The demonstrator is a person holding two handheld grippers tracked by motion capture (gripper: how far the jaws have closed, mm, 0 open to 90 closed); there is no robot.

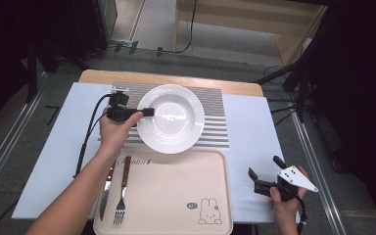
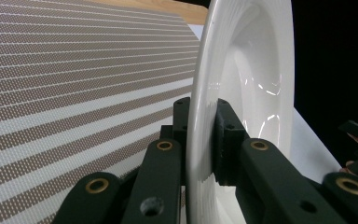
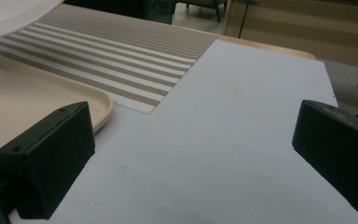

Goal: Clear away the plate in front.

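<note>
Over the tabletop's striped placemat (image 1: 214, 115), the left claw (image 1: 147, 112) pinches the rim of a stiff, glossy, breakable white plate (image 1: 174, 117), while the right claw (image 1: 263, 171) gapes empty.

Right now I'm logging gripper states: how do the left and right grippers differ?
The left gripper is shut on the white plate's rim, over the striped mat; the right gripper stands open and empty beside the tray. Both are hand-held, with black jaws.

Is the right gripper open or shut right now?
Open. The right gripper has its jaws wide apart, with bare white table cover between them and nothing held.
</note>
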